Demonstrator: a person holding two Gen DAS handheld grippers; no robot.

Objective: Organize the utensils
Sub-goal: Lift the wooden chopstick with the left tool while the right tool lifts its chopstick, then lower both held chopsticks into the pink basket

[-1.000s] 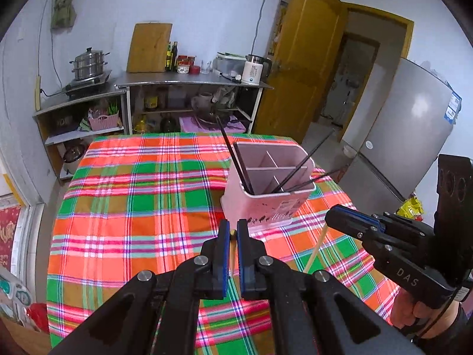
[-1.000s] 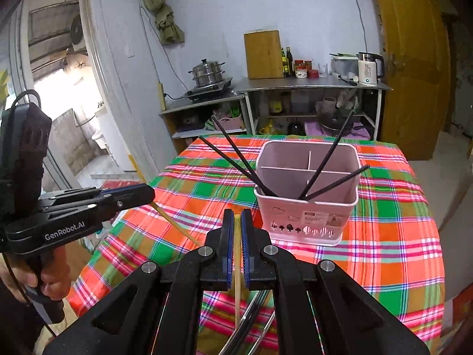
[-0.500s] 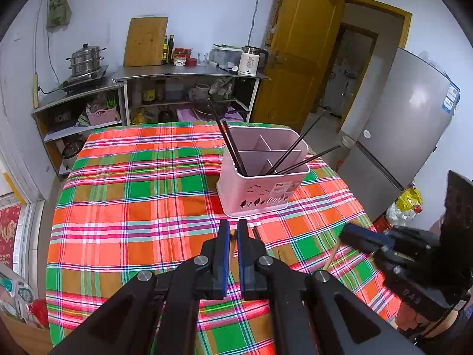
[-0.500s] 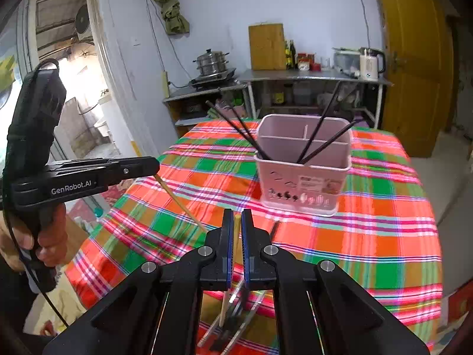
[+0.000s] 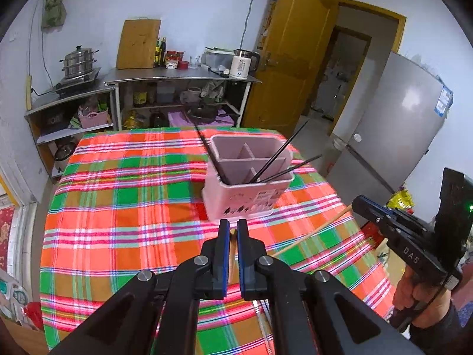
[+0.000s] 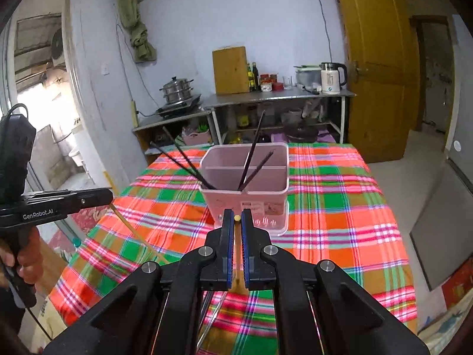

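A pink divided utensil caddy [image 5: 245,204] [image 6: 245,201] stands on the plaid tablecloth with several black chopsticks [image 5: 280,159] [image 6: 183,159] leaning in it. My left gripper [image 5: 233,224] is shut on a wooden chopstick [image 5: 233,236] just short of the caddy. From the right wrist view it [image 6: 109,196] hangs at the left, and its chopstick [image 6: 139,230] slants down to the cloth. My right gripper [image 6: 236,214] is shut on a second wooden chopstick [image 6: 236,216], pointing straight at the caddy. In the left wrist view it [image 5: 356,202] sits at the right with its stick [image 5: 310,230].
Metal utensil handles [image 6: 212,310] lie on the table [image 5: 133,207] under my right gripper. Behind the table stand steel shelves [image 5: 183,77] with a pot, a kettle and a cutting board. A yellow door [image 5: 295,68] and a fridge [image 5: 393,136] are at the right.
My right gripper has swung sideways, so the caddy now lies straight ahead of its fingertips instead of off to the right. The left gripper has hardly moved. Both still grip their chopsticks.
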